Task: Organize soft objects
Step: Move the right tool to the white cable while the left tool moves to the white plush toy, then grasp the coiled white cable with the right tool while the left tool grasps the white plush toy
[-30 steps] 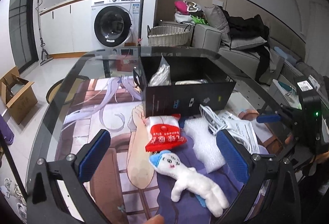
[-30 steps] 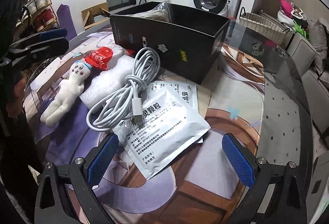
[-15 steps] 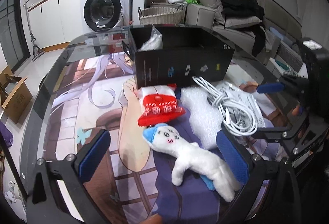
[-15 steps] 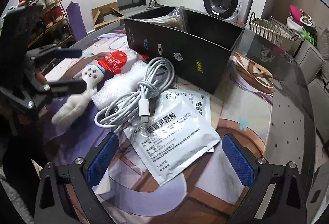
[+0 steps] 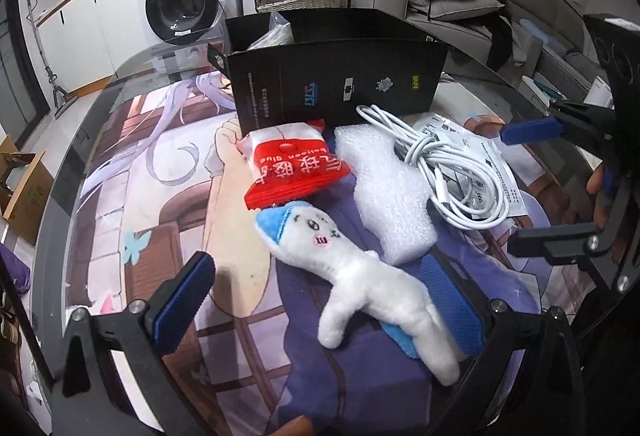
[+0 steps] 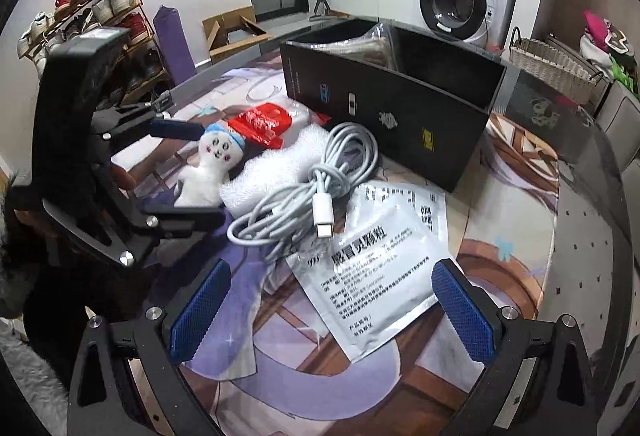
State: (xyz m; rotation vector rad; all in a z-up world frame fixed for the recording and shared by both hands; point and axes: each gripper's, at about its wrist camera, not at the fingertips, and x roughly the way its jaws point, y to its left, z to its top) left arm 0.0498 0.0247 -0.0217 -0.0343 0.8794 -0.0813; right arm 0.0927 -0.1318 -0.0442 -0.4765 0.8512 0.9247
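Left wrist view — left tongs (image 5: 320,300) gape wide, empty, straddling the plush doll (image 5: 360,276) — close squarely on its midsection; right tongs (image 6: 332,308) at three o'clock, wide, empty.

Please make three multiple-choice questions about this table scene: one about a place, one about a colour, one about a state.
1. Where does the white cable lie?
A. inside the black box
B. over the foam sheet and silver sachets
C. on the floor

2. What colour is the plush toy's cap?
A. blue
B. green
C. yellow

3. How is the left gripper?
A. shut on the toy
B. open around the toy
C. out of view

Answers: B, its coil rests on the foam sheet and sachets; A, the cap is blue; B, its fingers stand apart on either side.
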